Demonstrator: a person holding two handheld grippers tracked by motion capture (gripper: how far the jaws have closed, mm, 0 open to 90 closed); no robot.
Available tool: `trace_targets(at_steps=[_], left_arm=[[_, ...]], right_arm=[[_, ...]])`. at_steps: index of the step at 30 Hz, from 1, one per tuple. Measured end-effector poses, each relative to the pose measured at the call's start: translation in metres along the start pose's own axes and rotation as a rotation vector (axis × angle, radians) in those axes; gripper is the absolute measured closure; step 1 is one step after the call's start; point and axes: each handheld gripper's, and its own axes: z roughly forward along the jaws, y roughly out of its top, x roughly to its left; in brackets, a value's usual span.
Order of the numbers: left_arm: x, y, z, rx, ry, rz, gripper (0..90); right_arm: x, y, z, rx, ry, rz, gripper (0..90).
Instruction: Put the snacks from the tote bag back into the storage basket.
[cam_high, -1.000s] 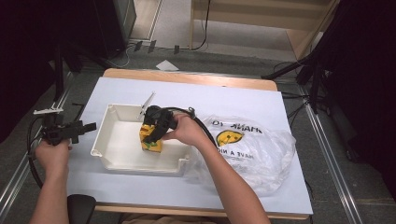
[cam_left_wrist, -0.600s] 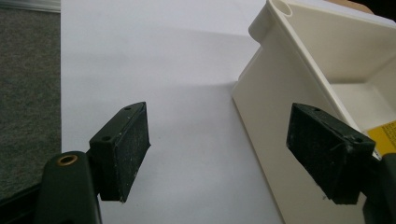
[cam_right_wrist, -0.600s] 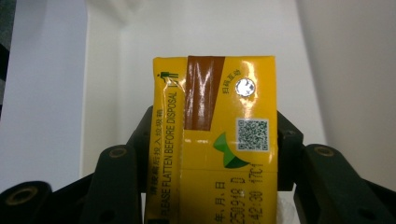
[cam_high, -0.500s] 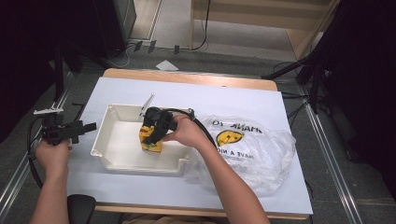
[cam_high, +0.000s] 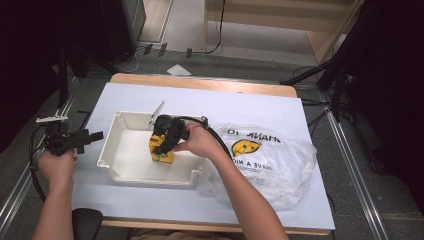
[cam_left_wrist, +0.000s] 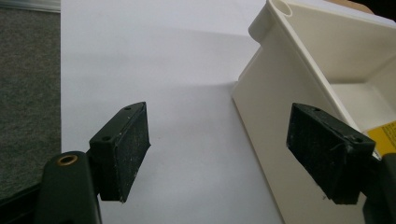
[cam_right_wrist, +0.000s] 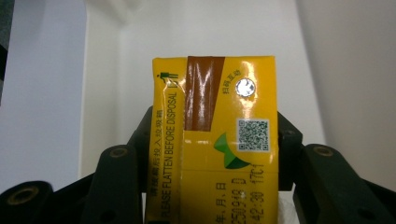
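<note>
the white-covered rectangular worktop (cam_high: 210, 100) carries a crinkled clear plastic bag with a yellow smiley print (cam_high: 265, 160) at the right and, touching its left edge, a cream rectangular plastic tray (cam_high: 125, 160). the small yellow drink carton with a brown stripe (cam_high: 161, 150) sits inside the tray near its right end, clamped on both sides by the right tongs (cam_high: 162, 145). the left tongs (cam_high: 92, 136) hover just left of the tray, jaws spread wide with nothing between them.
</note>
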Motion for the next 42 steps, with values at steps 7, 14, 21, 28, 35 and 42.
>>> trace_targets(at_steps=[7,14,21,28,35,42], left_arm=[[0.0,0.0,0.0,0.001,0.0,0.002,22.4],[0.0,0.0,0.0,0.002,0.001,0.001,22.4],[0.0,0.0,0.0,0.002,0.0,0.001,22.4],[0.0,0.0,0.0,0.002,0.001,0.0,22.3],[0.0,0.0,0.0,0.002,0.0,0.002,22.3],[0.0,0.0,0.0,0.003,0.0,0.002,22.3]], right_arm=[[0.0,0.0,0.0,0.0,0.0,-0.008,52.3],[-0.001,-0.001,0.0,0.0,0.014,0.0,51.2],[-0.003,0.0,0.001,0.005,0.036,0.041,48.3],[-0.005,-0.001,0.002,0.014,0.036,0.089,40.2],[-0.004,0.0,-0.003,0.003,0.038,0.091,38.6],[-0.004,0.001,-0.012,-0.035,0.044,0.107,36.6]])
